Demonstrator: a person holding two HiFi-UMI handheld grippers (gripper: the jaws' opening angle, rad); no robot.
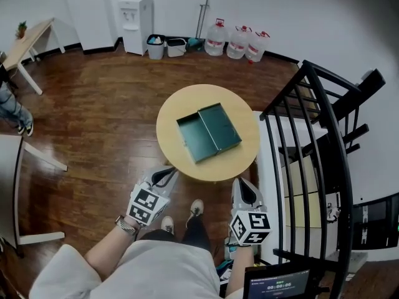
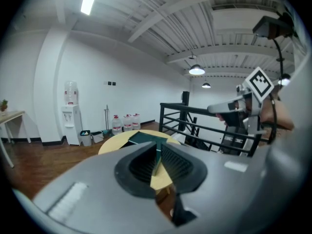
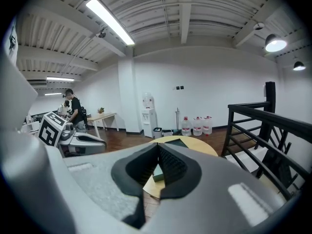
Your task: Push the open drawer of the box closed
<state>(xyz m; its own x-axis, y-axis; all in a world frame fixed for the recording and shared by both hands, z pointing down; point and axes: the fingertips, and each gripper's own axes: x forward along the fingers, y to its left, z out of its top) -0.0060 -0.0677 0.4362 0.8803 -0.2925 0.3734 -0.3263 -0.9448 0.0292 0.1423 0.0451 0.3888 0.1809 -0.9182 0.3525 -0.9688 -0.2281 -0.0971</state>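
Note:
A dark green box [image 1: 219, 125] lies on the round wooden table [image 1: 168, 143], with its open drawer [image 1: 194, 137] pulled out to the left. Both grippers hang below the table's near edge and touch nothing. My left gripper [image 1: 167, 174] points at the table; in the left gripper view its jaws [image 2: 157, 147] stand a narrow slit apart, empty, with the box [image 2: 144, 138] ahead. My right gripper [image 1: 244, 189] is shut and empty; in the right gripper view [image 3: 159, 150] a piece of the box [image 3: 157, 174] shows below the meeting tips.
A black metal railing [image 1: 305, 136] runs close along the table's right side. At the far wall stand a water dispenser [image 1: 135, 17], bins [image 1: 165, 45] and water bottles [image 1: 240, 42]. A white table [image 1: 12, 167] is at the left, and a person [image 3: 74, 108] stands by a far desk.

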